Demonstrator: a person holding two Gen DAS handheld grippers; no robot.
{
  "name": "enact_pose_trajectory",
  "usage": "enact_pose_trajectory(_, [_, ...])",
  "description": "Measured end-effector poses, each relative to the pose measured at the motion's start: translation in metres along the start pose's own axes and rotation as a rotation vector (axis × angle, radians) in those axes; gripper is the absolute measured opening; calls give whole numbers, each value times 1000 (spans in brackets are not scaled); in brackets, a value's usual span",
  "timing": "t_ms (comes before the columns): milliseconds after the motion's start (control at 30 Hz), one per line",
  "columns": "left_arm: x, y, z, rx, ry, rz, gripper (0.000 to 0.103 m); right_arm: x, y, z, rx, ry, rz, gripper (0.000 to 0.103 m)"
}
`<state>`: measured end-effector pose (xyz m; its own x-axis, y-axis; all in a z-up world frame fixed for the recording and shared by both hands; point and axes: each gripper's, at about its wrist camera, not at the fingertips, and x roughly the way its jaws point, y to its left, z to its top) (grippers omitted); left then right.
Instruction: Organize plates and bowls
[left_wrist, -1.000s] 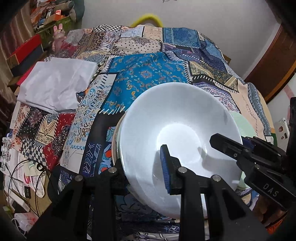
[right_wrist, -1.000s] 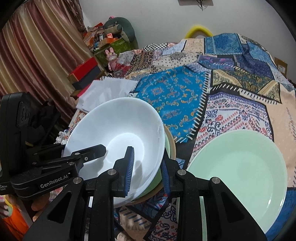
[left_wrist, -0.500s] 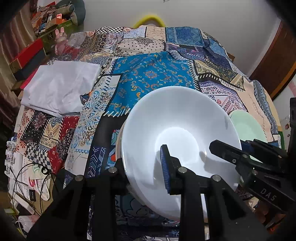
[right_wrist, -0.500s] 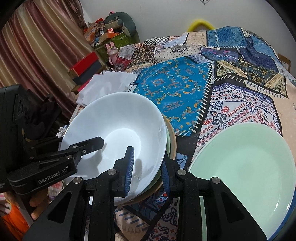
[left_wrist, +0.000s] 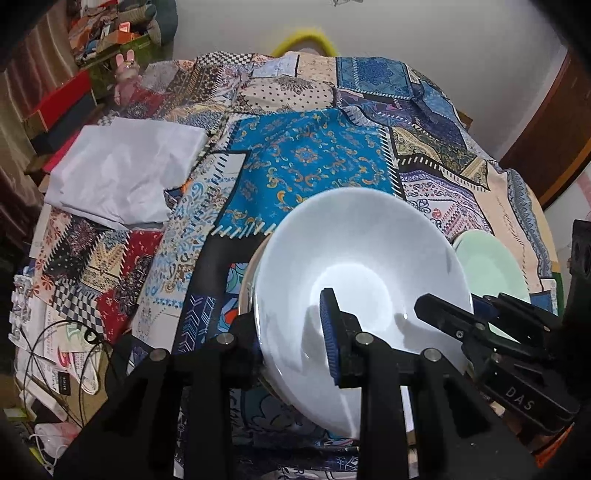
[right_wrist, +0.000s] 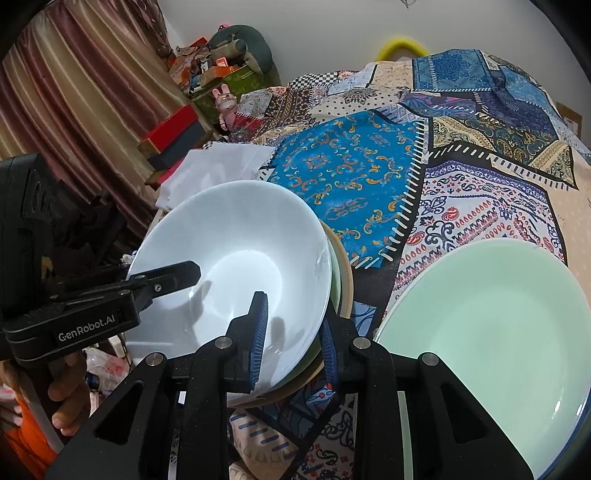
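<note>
Little has moved since a second ago: both grippers still clamp the stacked bowls.

Left gripper (left_wrist: 291, 332) pinches the round white ceramic bowl (left_wrist: 362, 266) rim at 7 o'clock, right gripper (right_wrist: 291, 332) at 5 o'clock; beyond at 3 o'clock lies the pale green plate (right_wrist: 491, 325) on the patchwork cloth (right_wrist: 369, 162).
</note>
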<state>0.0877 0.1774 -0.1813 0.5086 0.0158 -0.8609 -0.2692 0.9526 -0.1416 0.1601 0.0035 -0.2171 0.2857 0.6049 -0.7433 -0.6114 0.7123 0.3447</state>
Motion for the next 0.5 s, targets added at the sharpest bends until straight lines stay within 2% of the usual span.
enact_pose_trajectory(233, [-2,2,4,-9,0,-1,28,-5,0,0,2,-14,-14,25])
enact_pose_trajectory(333, [-10,0,8,4,-40,34,28,-10,-2,0,-3,-31,-33,25])
enact_pose_trajectory(500, [-19,-6,13,27,-66,27,28,-14,-1,0,-23,-47,-37,25])
